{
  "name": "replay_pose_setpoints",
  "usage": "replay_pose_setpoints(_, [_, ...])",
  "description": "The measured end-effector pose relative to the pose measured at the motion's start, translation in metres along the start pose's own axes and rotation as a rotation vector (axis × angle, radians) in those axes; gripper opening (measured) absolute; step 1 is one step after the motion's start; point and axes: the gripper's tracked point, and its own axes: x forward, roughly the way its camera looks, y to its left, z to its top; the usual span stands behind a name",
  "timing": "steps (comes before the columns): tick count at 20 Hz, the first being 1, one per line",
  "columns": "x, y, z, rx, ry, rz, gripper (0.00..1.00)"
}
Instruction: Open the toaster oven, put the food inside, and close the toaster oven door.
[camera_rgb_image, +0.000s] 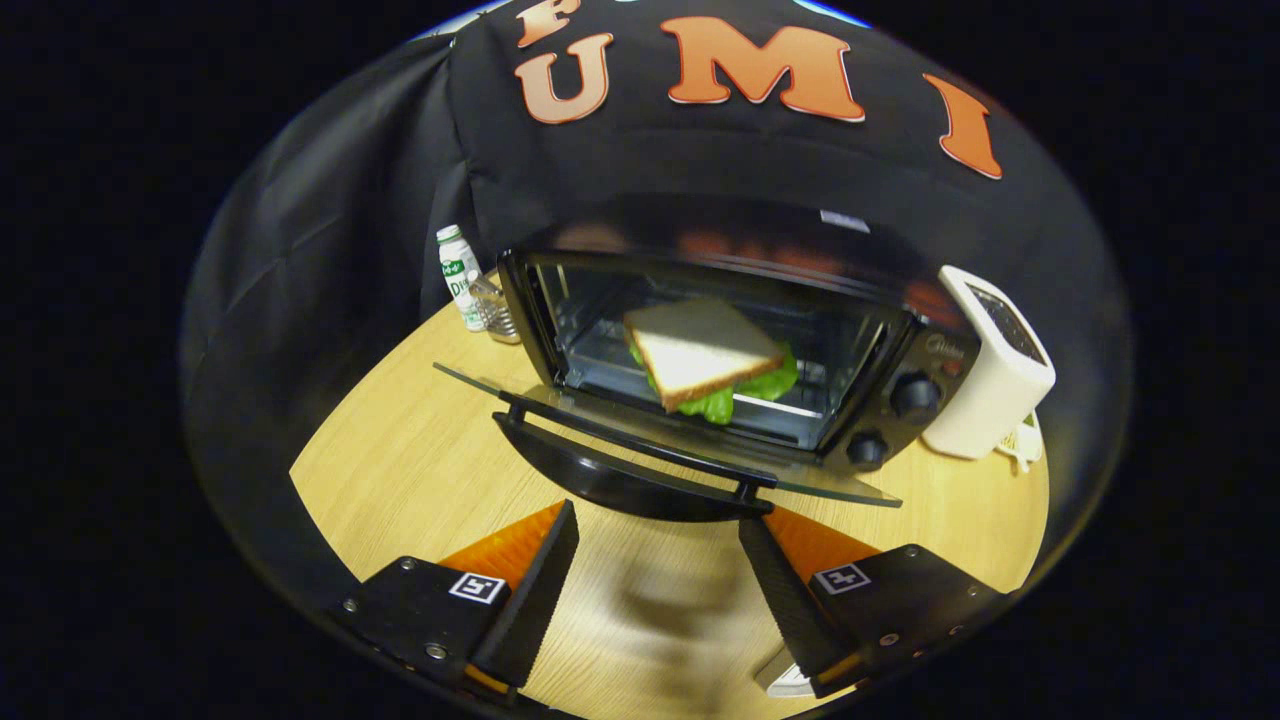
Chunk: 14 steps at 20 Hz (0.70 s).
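Sitting on a round pale wooden table (420, 470), a black toaster oven (740, 330) is standing with its glass door (640, 425) dropped fully open toward the gripper, the door's black bar handle (630, 440) running along its near edge. Inside the oven cavity, a sandwich of white bread and green lettuce (710, 360) is lying on the metal rack (610, 365), tilted slightly, with the lettuce poking out at its 4 o'clock side. Two round black knobs (890, 420) are showing on the oven's control panel at 3 o'clock from the cavity.

At 9 o'clock from the oven, a small white bottle with a green label (458, 275) is standing just beside a clear ribbed glass (495, 315). At 3 o'clock from the oven, a white boxy appliance (990, 365) is standing near the table's edge, just beside the knobs.

The gripper (660, 585) is hovering at 6 o'clock from the open door, its two fingers (535, 590) spread wide and gripping nothing, with bare tabletop between them. The door handle is lying just ahead of the fingertips, apart from them, and the sandwich is resting well beyond them.
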Motion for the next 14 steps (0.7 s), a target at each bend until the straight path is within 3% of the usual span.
replay_pose_setpoints(5, [-0.012, -0.02, 0.059, 0.01, -0.107, -0.036, 0.96])
replay_pose_setpoints(14, [-0.143, -0.048, 0.194, -0.039, -0.471, -0.09, 0.99])
